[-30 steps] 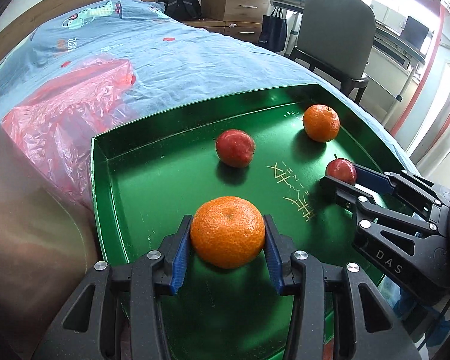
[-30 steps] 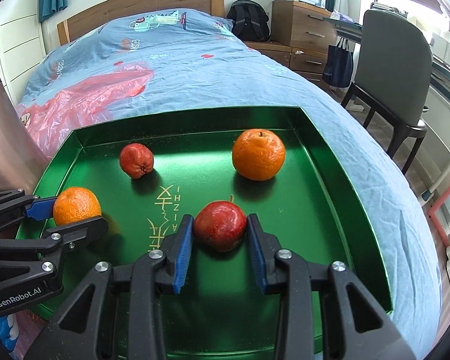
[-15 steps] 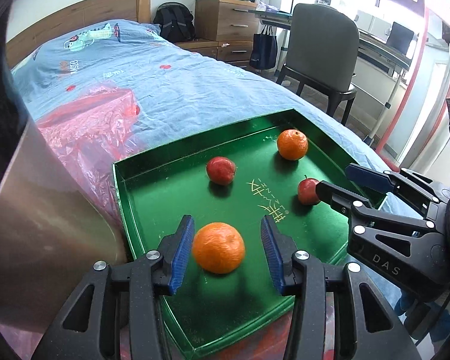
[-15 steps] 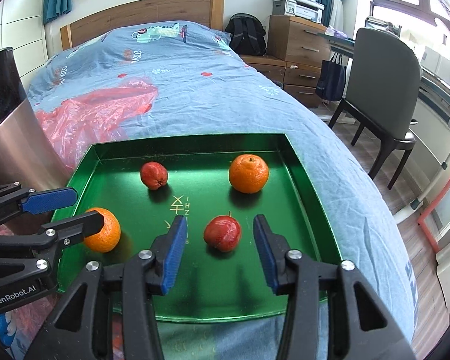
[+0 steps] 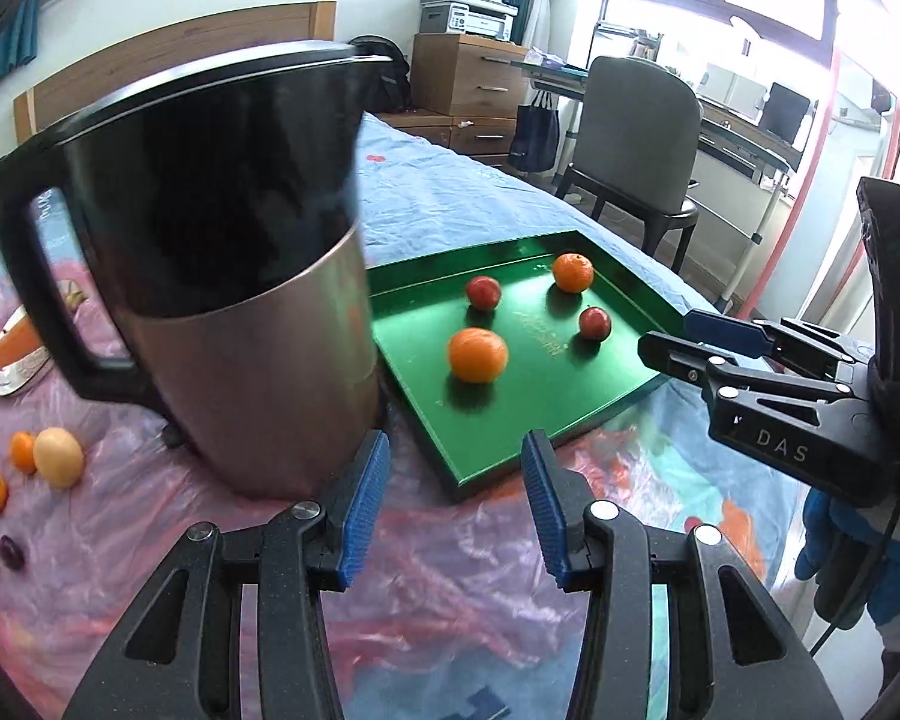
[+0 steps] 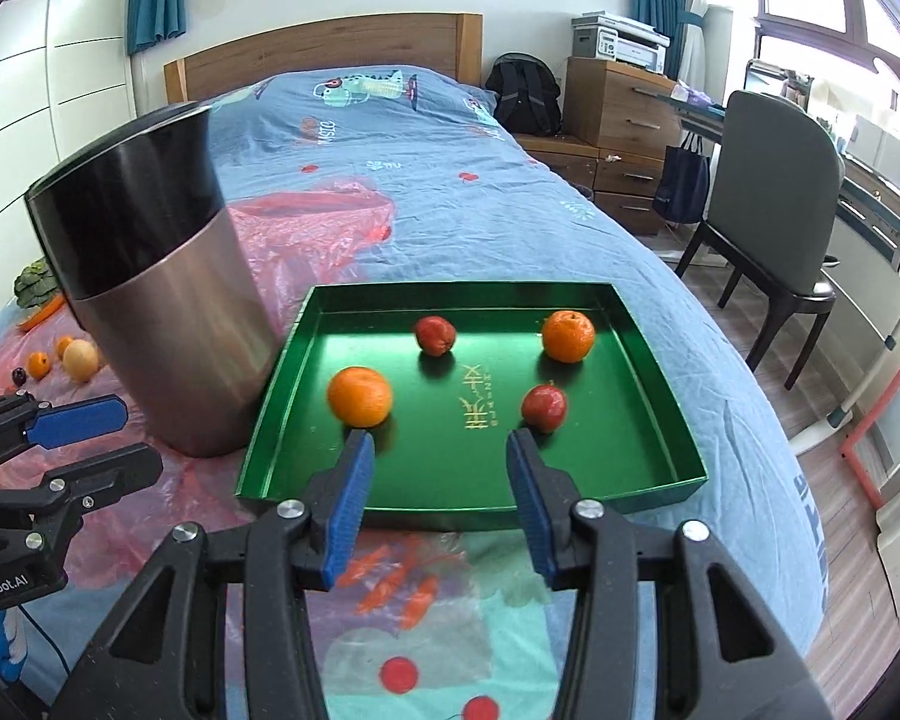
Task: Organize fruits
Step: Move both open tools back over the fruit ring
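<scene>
Four fruits are laid apart in the green tray (image 6: 660,360), for sorting; both grippers, left gripper (image 5: 455,501) and right gripper (image 6: 440,495), are held spread and empty.

Bedroom, bed (image 6: 426,180), dresser (image 6: 618,102), desk chair (image 6: 780,192)

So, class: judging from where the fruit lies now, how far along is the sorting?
Done: two oranges and two red fruits lie in the green tray. In hand: nothing; the left gripper and the right gripper are both open and empty, off the tray. Left: small fruits lie loose on the plastic sheet beside the jug.
</scene>
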Action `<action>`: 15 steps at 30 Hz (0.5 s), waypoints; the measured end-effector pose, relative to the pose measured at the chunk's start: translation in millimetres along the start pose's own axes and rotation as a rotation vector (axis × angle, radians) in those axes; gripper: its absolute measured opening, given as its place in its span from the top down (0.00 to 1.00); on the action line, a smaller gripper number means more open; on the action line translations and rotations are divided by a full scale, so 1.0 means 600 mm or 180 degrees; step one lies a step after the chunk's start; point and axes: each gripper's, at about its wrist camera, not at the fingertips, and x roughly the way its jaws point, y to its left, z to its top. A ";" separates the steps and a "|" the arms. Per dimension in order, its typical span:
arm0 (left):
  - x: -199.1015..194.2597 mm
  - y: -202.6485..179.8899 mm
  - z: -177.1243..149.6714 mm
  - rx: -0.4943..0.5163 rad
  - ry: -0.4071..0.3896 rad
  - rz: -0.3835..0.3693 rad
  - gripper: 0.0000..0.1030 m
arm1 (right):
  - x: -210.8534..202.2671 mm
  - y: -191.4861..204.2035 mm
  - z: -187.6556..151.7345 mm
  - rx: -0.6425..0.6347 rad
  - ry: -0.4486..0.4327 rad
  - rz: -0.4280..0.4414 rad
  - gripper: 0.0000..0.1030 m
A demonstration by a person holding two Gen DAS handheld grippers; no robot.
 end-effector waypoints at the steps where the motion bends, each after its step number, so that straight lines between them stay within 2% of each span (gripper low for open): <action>1: -0.012 0.011 -0.011 -0.0030 -0.0015 0.0049 0.61 | -0.006 0.013 -0.003 -0.0022 -0.0004 0.0023 0.46; 9: -0.082 0.101 -0.078 -0.0294 -0.0053 0.0360 0.61 | -0.041 0.115 -0.013 -0.0199 -0.0052 0.0295 0.46; 15: -0.121 0.194 -0.122 -0.0556 -0.0074 0.0622 0.61 | -0.039 0.215 -0.020 -0.0423 0.0011 0.0617 0.46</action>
